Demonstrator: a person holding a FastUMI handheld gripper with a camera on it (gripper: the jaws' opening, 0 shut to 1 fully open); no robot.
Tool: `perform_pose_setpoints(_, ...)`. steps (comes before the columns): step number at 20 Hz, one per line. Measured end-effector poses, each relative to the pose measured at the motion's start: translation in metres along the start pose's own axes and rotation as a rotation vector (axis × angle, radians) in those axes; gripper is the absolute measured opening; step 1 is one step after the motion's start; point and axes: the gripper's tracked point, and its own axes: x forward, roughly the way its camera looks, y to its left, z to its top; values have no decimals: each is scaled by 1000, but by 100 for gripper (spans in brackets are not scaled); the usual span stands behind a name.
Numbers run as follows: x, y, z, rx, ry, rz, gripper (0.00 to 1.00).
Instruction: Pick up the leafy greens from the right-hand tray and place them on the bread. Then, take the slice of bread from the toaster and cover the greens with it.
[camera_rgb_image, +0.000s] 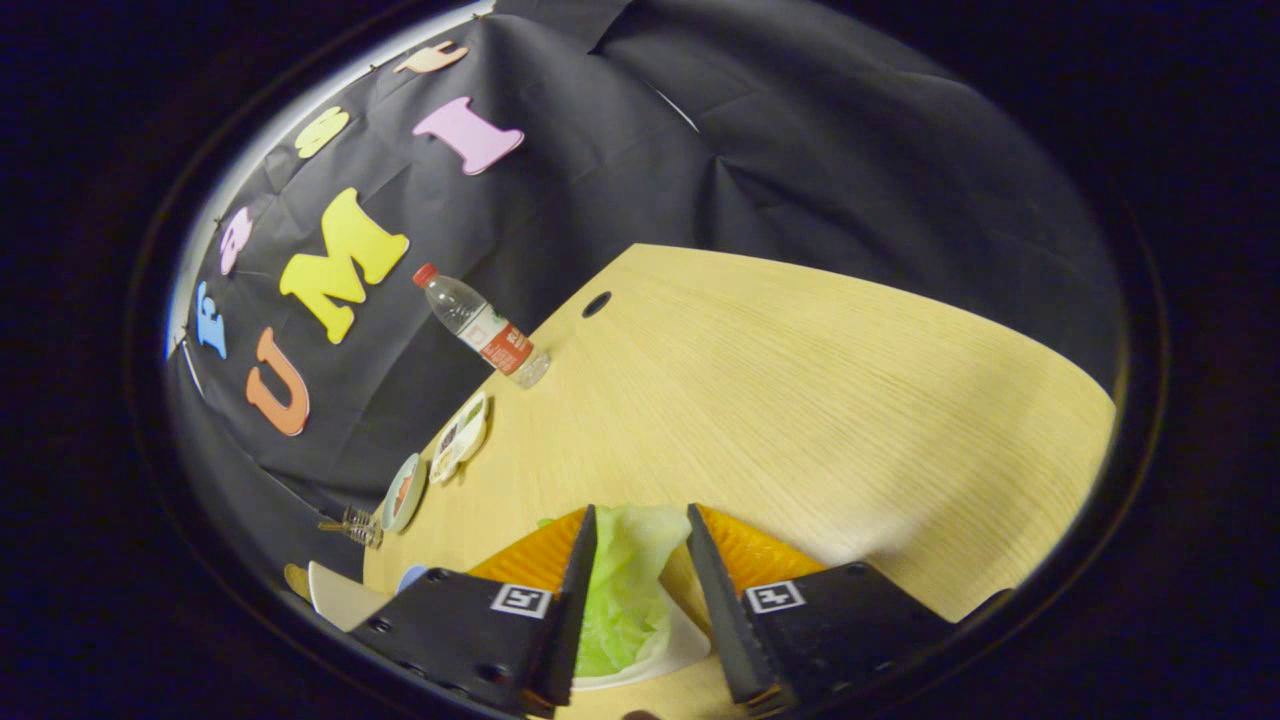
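While the gripper hangs low at the bottom centre of the frame, its fingers stand moderately apart with the leafy greens between them, though whether both press on the leaf I cannot tell. The greens lie over a white plate with the orange tray just behind, which suggests the claw is straddling the leaf to pinch it by its middle. Toward the left of the frame, a water bottle and small dishes sit along the wooden table edge, well apart from the work
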Motion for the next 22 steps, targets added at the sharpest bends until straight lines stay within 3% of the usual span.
perform_pose_setpoints(4, -7, -2, 9, 5, -24, 18, 3)
perform_pose_setpoints(12, -56, 47, 28, -18, -122, 140, 0)
perform_pose_setpoints(22, -112, 193, -12, -114, -173, 337, 0)
